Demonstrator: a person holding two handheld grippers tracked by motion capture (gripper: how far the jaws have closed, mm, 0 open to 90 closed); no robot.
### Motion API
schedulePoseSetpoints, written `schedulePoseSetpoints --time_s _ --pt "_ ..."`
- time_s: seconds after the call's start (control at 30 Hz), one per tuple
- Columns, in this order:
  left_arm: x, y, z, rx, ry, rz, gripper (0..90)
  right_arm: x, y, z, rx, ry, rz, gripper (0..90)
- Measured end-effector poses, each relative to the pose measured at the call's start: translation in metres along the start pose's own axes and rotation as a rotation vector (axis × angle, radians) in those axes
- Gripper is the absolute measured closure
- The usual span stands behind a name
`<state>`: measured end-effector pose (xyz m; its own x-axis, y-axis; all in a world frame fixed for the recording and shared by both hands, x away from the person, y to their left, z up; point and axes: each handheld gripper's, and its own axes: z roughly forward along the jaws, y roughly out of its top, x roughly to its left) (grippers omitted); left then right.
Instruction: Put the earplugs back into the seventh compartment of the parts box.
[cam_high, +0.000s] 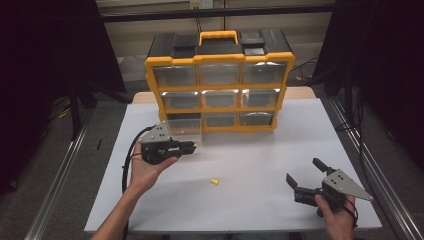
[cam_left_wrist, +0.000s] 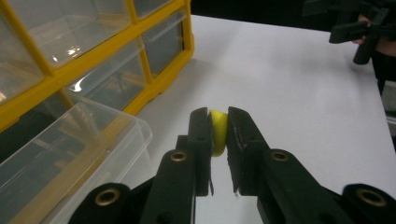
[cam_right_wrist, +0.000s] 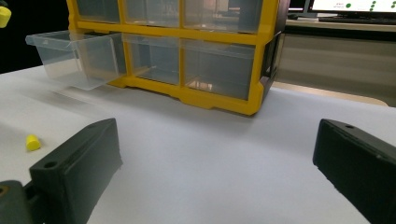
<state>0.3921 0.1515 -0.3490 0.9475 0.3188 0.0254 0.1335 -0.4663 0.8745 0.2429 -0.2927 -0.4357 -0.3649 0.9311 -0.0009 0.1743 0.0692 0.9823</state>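
Left tool (cam_left_wrist: 218, 128) is clamped on a yellow plug (cam_left_wrist: 218, 132), with the open drawer (cam_left_wrist: 88, 140) just beside it (right tool (cam_high: 306, 176) idles, jaws apart). I'd carry it well over the rim before letting go.

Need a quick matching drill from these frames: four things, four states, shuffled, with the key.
Things:
1. left gripper
2. right gripper
3. bottom-left drawer
4. yellow plug on the table

States:
A. pulled out of the cabinet
B. lying loose, nothing touching it
C. jaws wide apart, nothing between them
D. shut on a yellow plug

Pairs: 1-D, 2-C, 3-A, 4-B
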Motion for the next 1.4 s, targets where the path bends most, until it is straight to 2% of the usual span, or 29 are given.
schedulePoseSetpoints --time_s 0.07,0.27,0.5,0.73,0.87,0.93,1.13,1.3,1.4 --pt "0.003 0.003 -0.001 -0.001 -0.007 -0.009 80.3 0.0 0.0 0.0 -0.002 0.002 -0.001 0.8" --pt "0.013 0.011 -0.004 0.039 0.016 0.0 80.3 -0.001 0.0 -0.001 -0.002 0.002 -0.001 0.8" --pt "0.026 0.018 -0.008 0.037 0.025 -0.004 80.3 -0.001 0.0 0.0 0.0 0.001 -0.003 0.8" --pt "0.038 0.025 -0.006 0.095 0.038 0.003 80.3 -0.001 0.0 -0.001 0.001 0.001 -0.001 0.8" --pt "0.044 0.029 -0.005 0.127 0.033 -0.007 80.3 -0.001 0.0 -0.001 0.001 0.001 -0.003 0.8" --pt "0.047 0.032 -0.004 0.161 0.039 0.001 80.4 -0.001 0.0 -0.001 -0.001 0.003 -0.001 0.8" --pt "0.055 0.038 -0.001 0.219 0.047 0.006 80.4 -0.001 0.0 -0.001 0.001 0.004 -0.002 0.8" --pt "0.063 0.041 0.007 0.282 0.074 0.023 80.4 0.0 0.0 0.0 -0.001 0.005 -0.002 0.8" --pt "0.067 0.041 0.012 0.32 0.069 0.029 80.4 0.0 0.0 0.0 0.001 0.003 -0.001 0.8"
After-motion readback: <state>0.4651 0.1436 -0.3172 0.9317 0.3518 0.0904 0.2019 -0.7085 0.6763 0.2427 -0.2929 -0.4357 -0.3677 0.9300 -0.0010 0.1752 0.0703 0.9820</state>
